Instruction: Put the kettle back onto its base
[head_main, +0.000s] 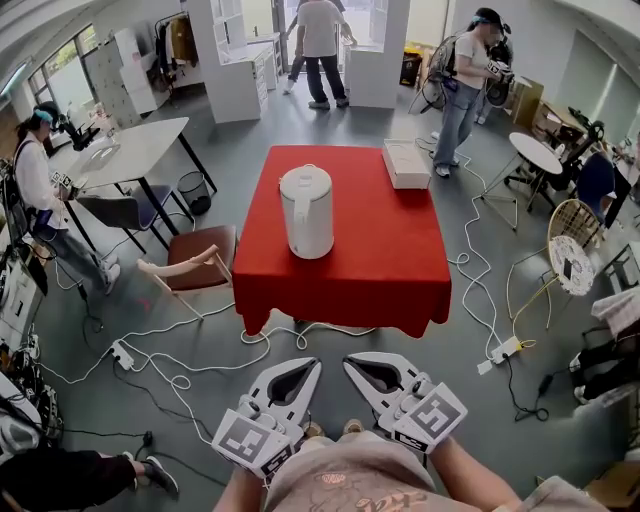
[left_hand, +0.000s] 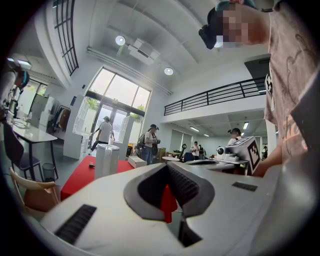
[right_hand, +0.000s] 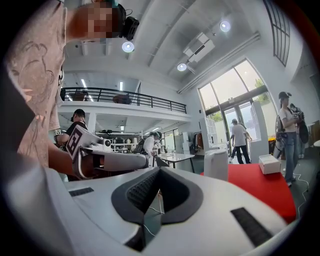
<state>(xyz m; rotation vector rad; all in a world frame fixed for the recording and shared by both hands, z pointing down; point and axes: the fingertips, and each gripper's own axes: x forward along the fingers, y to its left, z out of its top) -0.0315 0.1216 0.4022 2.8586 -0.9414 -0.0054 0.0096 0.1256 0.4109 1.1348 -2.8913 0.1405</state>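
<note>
A white kettle (head_main: 306, 212) stands upright near the middle of a red-clothed table (head_main: 400, 270); I cannot make out a separate base under it. The kettle (left_hand: 107, 160) also shows far ahead in the left gripper view, and the kettle (right_hand: 216, 164) in the right gripper view. My left gripper (head_main: 311, 368) and right gripper (head_main: 352, 363) hang side by side close to my body, well short of the table's near edge. In its own view the left gripper (left_hand: 167, 167) has its jaws together with nothing held. The right gripper (right_hand: 159, 170) is likewise shut and empty.
A flat white box (head_main: 405, 163) lies at the table's far right corner. A wooden chair (head_main: 190, 265) stands at the table's left side. White cables and a power strip (head_main: 503, 350) trail over the floor between me and the table. Several people stand around the room.
</note>
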